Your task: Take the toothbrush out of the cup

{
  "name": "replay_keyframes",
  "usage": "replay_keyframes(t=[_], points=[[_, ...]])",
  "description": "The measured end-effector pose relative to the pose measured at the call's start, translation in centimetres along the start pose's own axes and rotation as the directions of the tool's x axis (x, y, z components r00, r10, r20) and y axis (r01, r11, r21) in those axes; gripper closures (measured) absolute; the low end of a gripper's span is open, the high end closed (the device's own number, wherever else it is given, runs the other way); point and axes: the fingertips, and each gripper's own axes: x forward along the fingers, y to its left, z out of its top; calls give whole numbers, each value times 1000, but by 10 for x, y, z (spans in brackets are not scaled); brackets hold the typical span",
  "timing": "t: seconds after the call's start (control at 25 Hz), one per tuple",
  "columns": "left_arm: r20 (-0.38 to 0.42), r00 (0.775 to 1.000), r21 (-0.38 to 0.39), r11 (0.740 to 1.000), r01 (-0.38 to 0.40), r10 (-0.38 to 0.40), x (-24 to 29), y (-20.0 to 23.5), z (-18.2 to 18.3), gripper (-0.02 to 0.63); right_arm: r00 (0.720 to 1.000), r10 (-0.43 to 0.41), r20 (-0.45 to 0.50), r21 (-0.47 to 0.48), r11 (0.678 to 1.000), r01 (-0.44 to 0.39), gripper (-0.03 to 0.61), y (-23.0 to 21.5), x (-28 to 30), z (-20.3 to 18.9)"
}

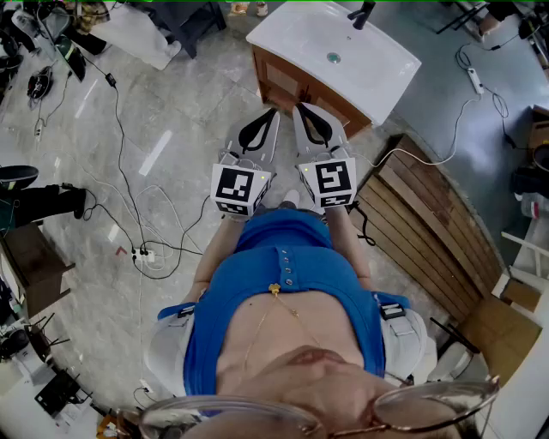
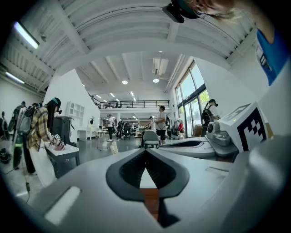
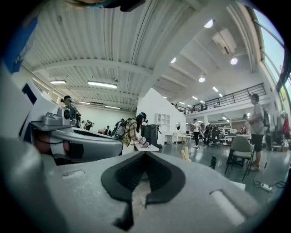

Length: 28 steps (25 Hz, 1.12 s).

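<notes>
No toothbrush or cup shows in any view. In the head view I hold both grippers level, side by side in front of my body, over the floor. They point toward a white washbasin top (image 1: 292,39) on a wooden cabinet (image 1: 287,81). My left gripper (image 1: 274,111) is shut with its tips together and nothing between them; its own view shows the same (image 2: 145,151). My right gripper (image 1: 298,106) is also shut and empty, tips meeting (image 3: 144,154). Each gripper's marker cube (image 1: 239,189) faces up.
A black tap (image 1: 361,13) and a drain (image 1: 334,57) sit on the basin top. Cables and a power strip (image 1: 142,254) lie on the floor at left. A slatted wooden panel (image 1: 429,219) lies at right. Several people and a chair (image 3: 241,152) stand far off in the hall.
</notes>
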Motion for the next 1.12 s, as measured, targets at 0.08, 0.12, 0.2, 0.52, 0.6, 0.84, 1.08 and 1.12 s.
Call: replay_keyframes(t=[0.08,0.12,0.2,0.52,0.6,0.84,1.08,1.12], points=[[2,1000,-4,1000,-8,8,2,-2,-2,612,1000,11,19,12,1000,-12,577,-3,-2,0],[3,1000,-4,1000,-11,11,2,-3,-3,612,1000,16,23,18,1000,-16,577,-4,-3,-1],[2,1000,-5,1000,-18,18,3,-6,-3,612,1000,23,19,21,1000,-23,577,-5,-5,-4],[4,999,-32,999,-42,42,9,-3,-7,612,999,44,13,29,999,-45,577,-10,-4,-11],[6,999,-40,999,-36,36,15,1,-8,612,999,48,11,31,998,-48,577,-12,1,-14],[-3,1000,-31,1000,-4,4,41,19,-10,612,999,34,9,38,999,-34,577,-24,26,-13],[-8,997,-39,997,71,-72,82,38,-11,612,1000,0,3,40,999,0,577,-46,60,-12],[-11,997,-40,996,82,-82,88,43,-11,612,1000,-6,2,37,999,6,577,-49,66,-12]])
